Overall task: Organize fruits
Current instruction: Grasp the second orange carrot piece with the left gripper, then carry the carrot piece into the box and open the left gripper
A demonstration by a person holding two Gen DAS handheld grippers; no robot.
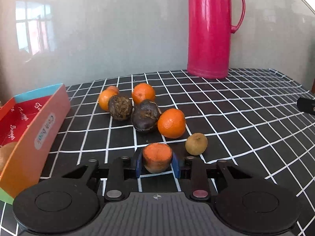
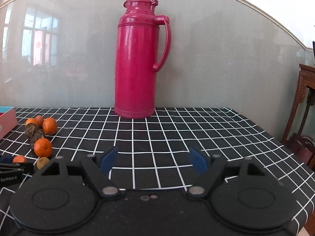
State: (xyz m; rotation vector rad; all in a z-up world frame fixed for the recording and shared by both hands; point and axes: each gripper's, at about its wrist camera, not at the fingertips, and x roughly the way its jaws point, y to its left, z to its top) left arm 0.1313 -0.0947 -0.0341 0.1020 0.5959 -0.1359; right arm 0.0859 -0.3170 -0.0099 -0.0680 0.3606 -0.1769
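Note:
My left gripper (image 1: 157, 162) is shut on a small orange fruit (image 1: 157, 156), its blue pads pressed against both sides. Just right of it lies a small yellow-brown fruit (image 1: 196, 144). Beyond, a cluster of mandarins (image 1: 171, 123) and two dark wrinkled fruits (image 1: 145, 115) sits on the checked cloth. An orange cardboard box (image 1: 29, 135) stands open at the left, with a brownish fruit inside. My right gripper (image 2: 153, 162) is open over bare cloth, nothing between its blue pads. The same fruit cluster (image 2: 43, 147) shows at its far left.
A tall pink thermos (image 2: 136, 63) stands at the back of the table (image 2: 196, 137) against a glossy grey wall. A carved wooden piece of furniture (image 2: 305, 102) stands past the table's right edge. The box corner (image 2: 6, 121) shows at the left.

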